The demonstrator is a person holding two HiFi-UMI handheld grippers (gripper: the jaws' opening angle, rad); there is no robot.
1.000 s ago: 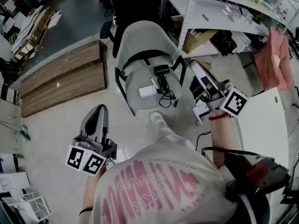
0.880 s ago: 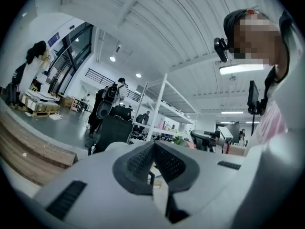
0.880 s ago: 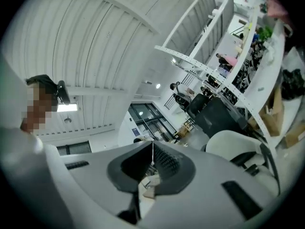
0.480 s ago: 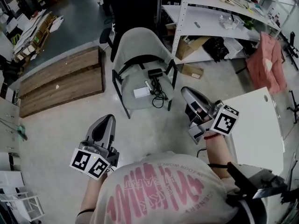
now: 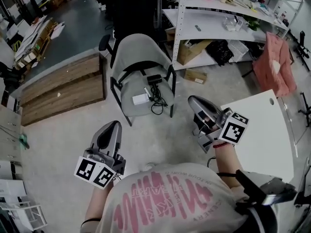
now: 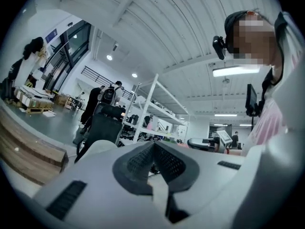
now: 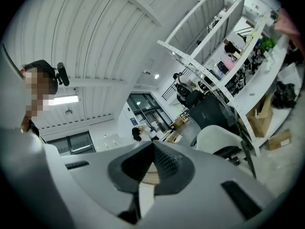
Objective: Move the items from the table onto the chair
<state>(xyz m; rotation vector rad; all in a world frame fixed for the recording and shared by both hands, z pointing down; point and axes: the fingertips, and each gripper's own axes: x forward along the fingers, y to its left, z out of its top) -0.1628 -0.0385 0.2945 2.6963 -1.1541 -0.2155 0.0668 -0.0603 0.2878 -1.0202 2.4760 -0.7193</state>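
Both tongs have pulled back from the chair since a second ago; it now sits further up the head view, and more of the desk shows at right. Left tongs [image 5: 112, 125] are fully closed, pads together, nothing between them. Right tongs [image 5: 193, 101] are the same, closed and empty. Both point roughly level toward the chair [image 5: 141, 52], well apart from it. Task items already on the seat: white box [image 5: 140, 99], black charger [image 5: 154, 77], and its cable [image 5: 156, 101] trailing toward the seat's front edge. Desk [image 5: 262, 135] is on the person's right, just beside the right tongs. No item shows on the part in view, so can't tell if anything is left to fetch. Risks, my read: the cable near the front edge could slip off and drag the charger down if the chair gets bumped or the next drop lands on it. Right tongs could also clip the desk corner on the swing back. Only the head view shows the seat contents and the desk. Only the gripper views confirm the pads meet; they also show the rack [image 7: 224, 56] and the room at level, but not the seat top.
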